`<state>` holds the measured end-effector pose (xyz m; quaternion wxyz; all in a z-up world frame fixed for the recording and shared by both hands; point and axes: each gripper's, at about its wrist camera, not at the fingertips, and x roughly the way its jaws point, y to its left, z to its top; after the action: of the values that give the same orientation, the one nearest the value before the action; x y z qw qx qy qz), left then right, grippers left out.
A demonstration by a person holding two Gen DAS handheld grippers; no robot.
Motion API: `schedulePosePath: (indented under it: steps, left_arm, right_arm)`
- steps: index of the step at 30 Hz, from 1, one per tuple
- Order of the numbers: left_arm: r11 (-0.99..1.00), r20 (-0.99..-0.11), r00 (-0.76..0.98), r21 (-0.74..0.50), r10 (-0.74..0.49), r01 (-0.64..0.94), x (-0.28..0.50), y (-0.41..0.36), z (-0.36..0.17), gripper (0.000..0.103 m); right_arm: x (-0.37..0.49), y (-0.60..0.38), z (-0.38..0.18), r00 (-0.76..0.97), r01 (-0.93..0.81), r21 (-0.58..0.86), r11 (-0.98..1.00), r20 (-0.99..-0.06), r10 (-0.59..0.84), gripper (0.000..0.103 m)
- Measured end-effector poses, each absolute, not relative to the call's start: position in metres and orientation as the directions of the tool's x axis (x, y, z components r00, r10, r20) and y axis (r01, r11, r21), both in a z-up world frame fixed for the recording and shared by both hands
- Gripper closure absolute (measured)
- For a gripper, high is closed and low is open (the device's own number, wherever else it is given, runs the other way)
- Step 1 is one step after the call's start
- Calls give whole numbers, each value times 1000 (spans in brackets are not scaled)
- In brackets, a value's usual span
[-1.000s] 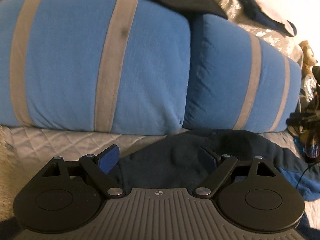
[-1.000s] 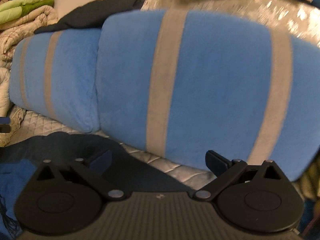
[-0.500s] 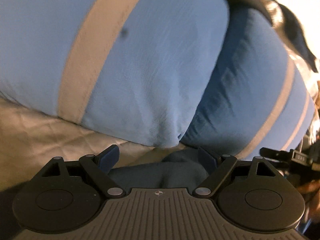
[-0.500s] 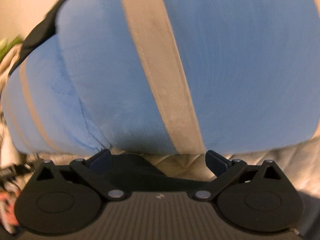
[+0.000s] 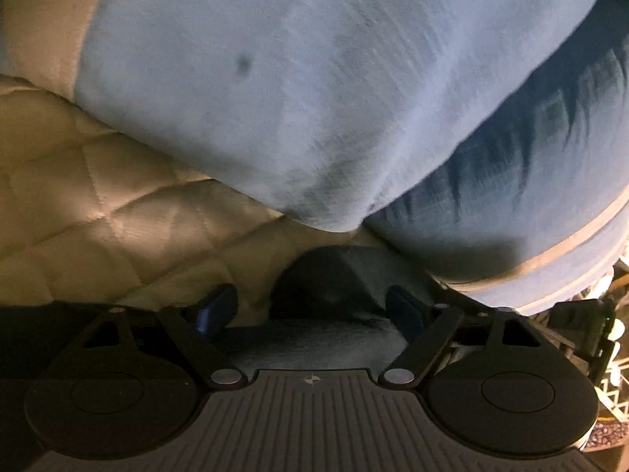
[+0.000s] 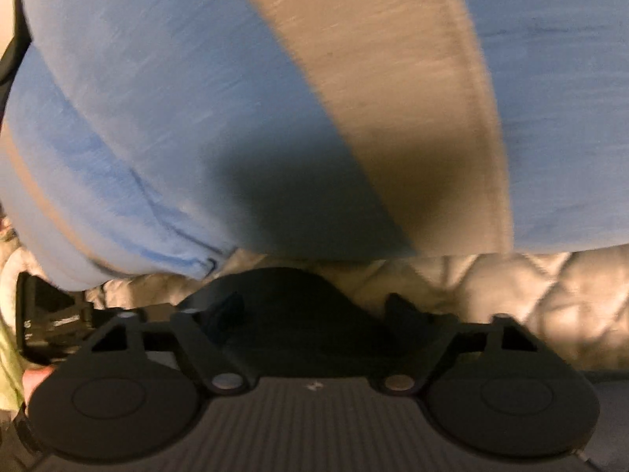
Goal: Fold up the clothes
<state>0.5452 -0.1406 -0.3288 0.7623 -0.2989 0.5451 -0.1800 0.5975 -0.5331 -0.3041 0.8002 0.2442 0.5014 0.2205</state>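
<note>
My left gripper (image 5: 312, 308) points down at the near edge of a dark garment (image 5: 330, 279) lying on the quilted bedcover (image 5: 98, 196), just in front of two blue pillows (image 5: 275, 98) with tan stripes. Its jaws have just been closing; a raised fold of the garment stands between the fingers, which do not yet press on it. My right gripper (image 6: 314, 308) is likewise over another dark hump of the garment (image 6: 291, 306), jaws narrowing, cloth between them; in the shadow I cannot tell whether the pads touch. The other gripper shows at each view's edge.
</note>
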Motion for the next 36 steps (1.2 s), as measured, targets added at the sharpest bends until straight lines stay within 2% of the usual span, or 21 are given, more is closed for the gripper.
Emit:
schedulePosePath:
  steps: [2,3,5,9,13,15,16,17,20,22,25,26,31,32,36]
  left_arm:
    - [761,-717,367,-648,-593,-38,538,-144,-322,64]
    - [771,-714,389,-637,-582,-18,532,-146,-316,74]
    - [790,-701,440,-612,-561,33,520,-151,-303,79]
    - [843,-640,575,-506,-510,184,485,-166,-269,81]
    - [900,-570,696,-278,-437,336,435,-187,-244,82]
    - [910,-540,737,-170,-407,378,410,-193,-238,83]
    - [909,-522,754,-112,-398,401,397,-196,-237,83]
    - [905,-504,773,-46,-386,423,388,-197,-235,83]
    - [880,-468,804,107,-367,464,359,-205,-238,84]
    - [865,-451,819,175,-354,470,359,-209,-239,85]
    - [819,-418,840,301,-347,489,334,-220,-245,85]
    - [792,-408,843,352,-350,499,323,-224,-248,85]
    - [631,-386,848,569,-363,528,300,-246,-269,86]
    - [602,-383,848,598,-366,530,294,-247,-274,86]
    - [498,-356,852,697,-383,515,272,-249,-294,88]
  right_arm:
    - [594,-527,-299,422,-140,588,797,-692,585,61]
    - [592,-524,-295,437,-154,576,803,-689,578,64]
    - [584,-520,-283,477,-200,538,819,-677,561,72]
    - [561,-512,-256,577,-306,424,852,-629,520,75]
    - [524,-501,-226,687,-424,248,871,-539,488,85]
    - [501,-495,-213,734,-466,124,876,-499,461,86]
    - [489,-492,-210,760,-474,48,879,-482,435,93]
    - [476,-490,-208,783,-477,-17,879,-462,416,95]
    - [445,-490,-205,812,-491,-126,862,-426,400,95]
    - [430,-489,-209,806,-507,-162,846,-437,399,95]
    - [414,-483,-216,785,-527,-162,834,-469,405,83]
    - [411,-484,-218,780,-527,-149,836,-474,407,65]
    - [400,-496,-212,773,-494,-32,869,-475,421,31]
    - [399,-498,-209,771,-481,1,877,-475,423,27]
    - [408,-506,-202,738,-410,154,899,-523,426,24]
